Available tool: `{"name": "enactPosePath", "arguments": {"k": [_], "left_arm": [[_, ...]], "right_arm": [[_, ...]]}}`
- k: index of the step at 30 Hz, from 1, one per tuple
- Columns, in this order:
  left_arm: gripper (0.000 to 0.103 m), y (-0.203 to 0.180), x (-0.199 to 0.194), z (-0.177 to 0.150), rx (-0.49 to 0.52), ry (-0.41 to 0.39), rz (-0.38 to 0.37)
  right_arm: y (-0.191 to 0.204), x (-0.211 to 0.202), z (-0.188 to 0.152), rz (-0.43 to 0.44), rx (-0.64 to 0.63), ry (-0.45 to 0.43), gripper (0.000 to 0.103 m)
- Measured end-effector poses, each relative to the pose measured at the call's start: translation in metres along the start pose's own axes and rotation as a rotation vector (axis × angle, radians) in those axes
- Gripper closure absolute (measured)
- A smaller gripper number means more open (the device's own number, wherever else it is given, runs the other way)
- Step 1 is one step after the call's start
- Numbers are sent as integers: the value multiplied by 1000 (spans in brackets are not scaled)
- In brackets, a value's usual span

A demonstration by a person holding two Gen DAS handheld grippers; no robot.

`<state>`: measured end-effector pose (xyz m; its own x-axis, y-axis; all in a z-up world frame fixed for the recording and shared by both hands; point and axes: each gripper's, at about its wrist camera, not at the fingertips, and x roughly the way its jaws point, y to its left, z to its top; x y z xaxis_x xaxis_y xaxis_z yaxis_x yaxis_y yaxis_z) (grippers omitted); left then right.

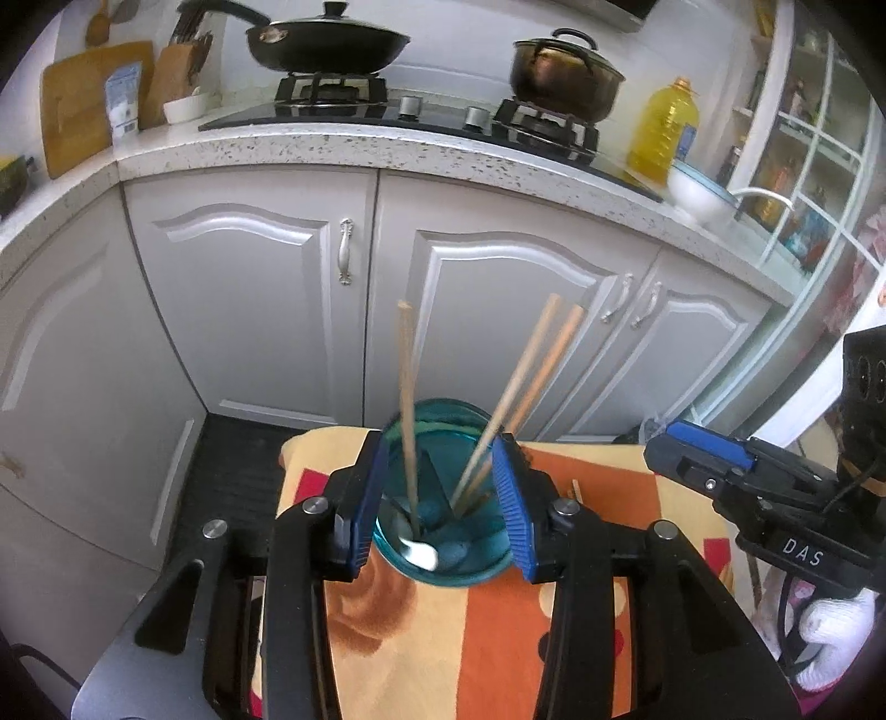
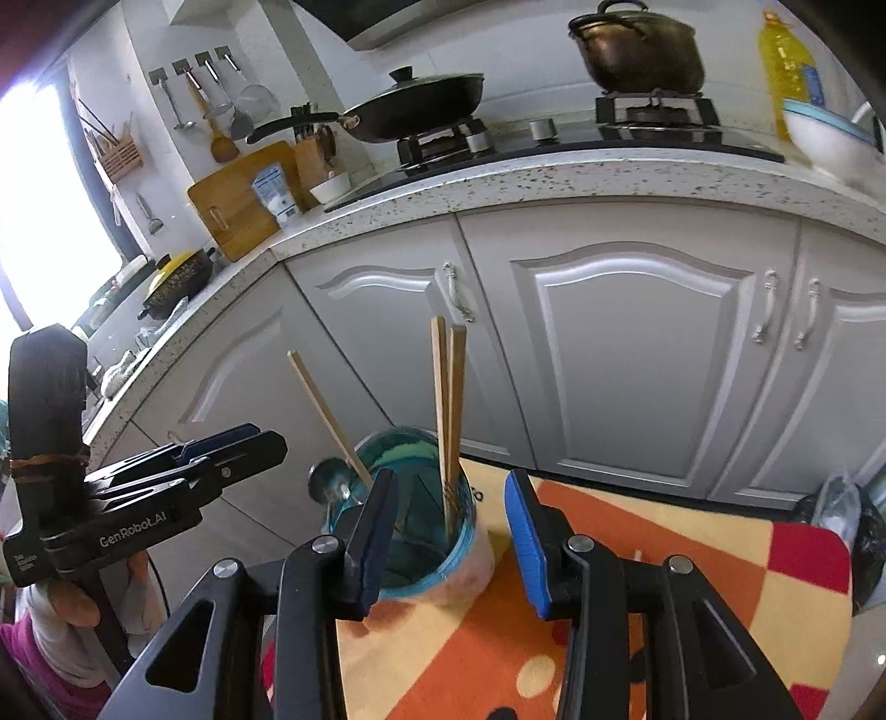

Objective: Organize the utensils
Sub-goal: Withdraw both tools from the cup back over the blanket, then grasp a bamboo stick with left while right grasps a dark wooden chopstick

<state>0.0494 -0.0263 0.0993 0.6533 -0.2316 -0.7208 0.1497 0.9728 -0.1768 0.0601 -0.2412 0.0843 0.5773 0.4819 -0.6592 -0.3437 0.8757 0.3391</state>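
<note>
A blue glass cup (image 1: 443,531) stands on a table with an orange patterned cloth (image 1: 443,637). Three wooden chopsticks (image 1: 523,387) and a metal spoon (image 1: 421,554) stand in it. My left gripper (image 1: 440,493) is open, its blue pads on either side of the cup, just above the rim. In the right wrist view the same cup (image 2: 410,531) holds the chopsticks (image 2: 448,410), and a spoon bowl (image 2: 328,479) sticks out at its left. My right gripper (image 2: 451,537) is open and empty, the cup near its left finger. Each gripper shows in the other's view.
Grey kitchen cabinets (image 1: 260,299) stand close behind the table. The counter above carries a hob with a black pan (image 1: 326,41) and a dark pot (image 1: 565,72), an oil bottle (image 1: 664,127) and a white bowl (image 1: 698,191). A dark floor mat (image 1: 238,471) lies left of the table.
</note>
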Motion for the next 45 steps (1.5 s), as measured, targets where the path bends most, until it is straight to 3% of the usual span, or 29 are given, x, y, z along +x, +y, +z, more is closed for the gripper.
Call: {"name": "enactPosePath", "arguments": {"k": [15,23,28,33,38,41,45], "left_arm": [[65,-66,-21,-40,121,-13,-46],[65,-89,-16,-62,153,38,-103],[65,-95,4,-83,149,115,-147],[65,-104,34,-111,142,220,-212],[65,-124,73,-140,197,300,-222],[69,-128,99,-150,188,352,-219],[72,-132,127,-157,152,413,-232]], "right_arm": [[-19,-62,-57,-137,50,-34,61],[-38,-87,-82,-208,73,-18,61],[-64,-91,-107,-241,115,14,50],[-95,-72,-135,-258,182,94,50],[-121,-41,-162,-250,222,177,50],[-133,-23,-175,-283,219,231,65],[-144,-6,-183,-271,233,262,68]]}}
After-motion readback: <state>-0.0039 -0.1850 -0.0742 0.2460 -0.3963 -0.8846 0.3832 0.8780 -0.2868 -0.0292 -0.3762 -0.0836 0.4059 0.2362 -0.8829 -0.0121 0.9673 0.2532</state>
